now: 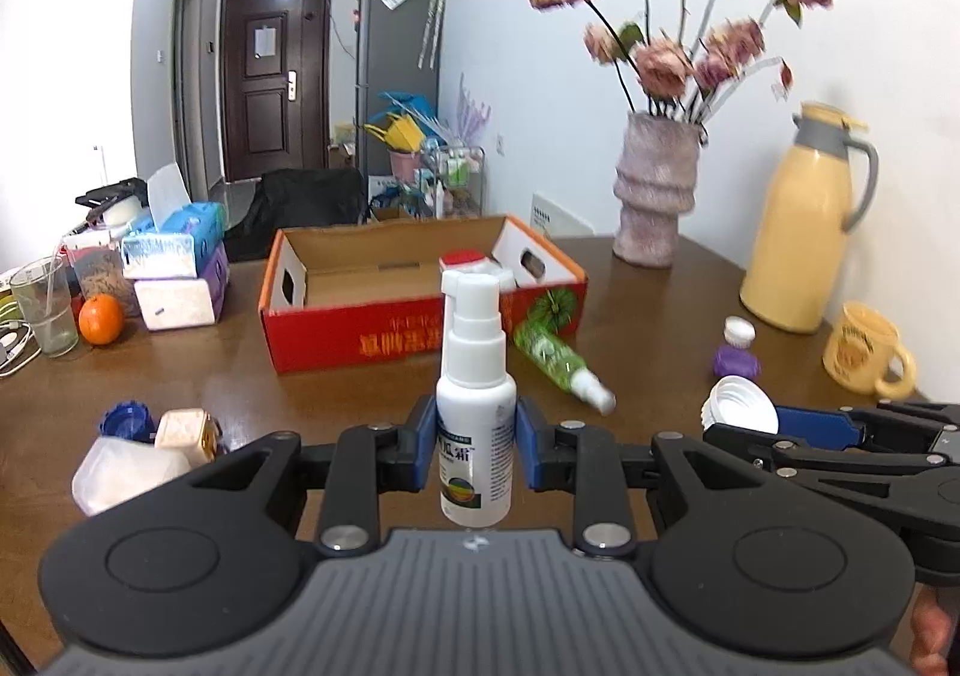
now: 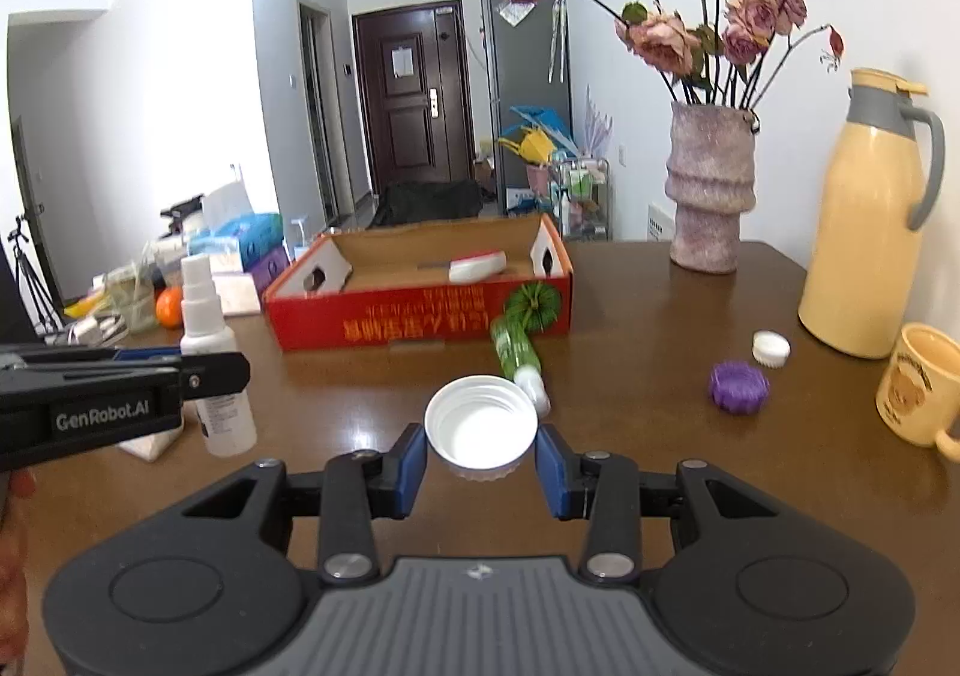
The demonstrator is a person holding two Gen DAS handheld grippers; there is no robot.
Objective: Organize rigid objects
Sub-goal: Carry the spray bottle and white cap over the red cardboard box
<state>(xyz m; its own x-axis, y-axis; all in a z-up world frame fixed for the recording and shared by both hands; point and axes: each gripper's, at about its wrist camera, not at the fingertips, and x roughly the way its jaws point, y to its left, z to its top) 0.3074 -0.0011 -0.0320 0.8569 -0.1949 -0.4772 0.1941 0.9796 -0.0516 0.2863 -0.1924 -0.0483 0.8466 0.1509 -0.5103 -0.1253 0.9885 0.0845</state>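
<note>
The left gripper (image 1: pixel 475 445) squeezes a white spray bottle (image 1: pixel 476 406) by its middle, so it stays standing up above the table (image 1: pixel 660 328). The right gripper (image 2: pixel 481 463) pinches a white cap (image 2: pixel 480 427) by its rim, open side up. Both face the red box (image 1: pixel 420 328) just ahead, which is probably where they go.

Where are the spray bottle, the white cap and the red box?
spray bottle (image 1: pixel 476 424), left wrist view, on its white body between the pads.
white cap (image 2: pixel 480 430), right wrist view, on its hollow inside.
red box (image 2: pixel 420 319), right wrist view, on its red front wall.
</note>
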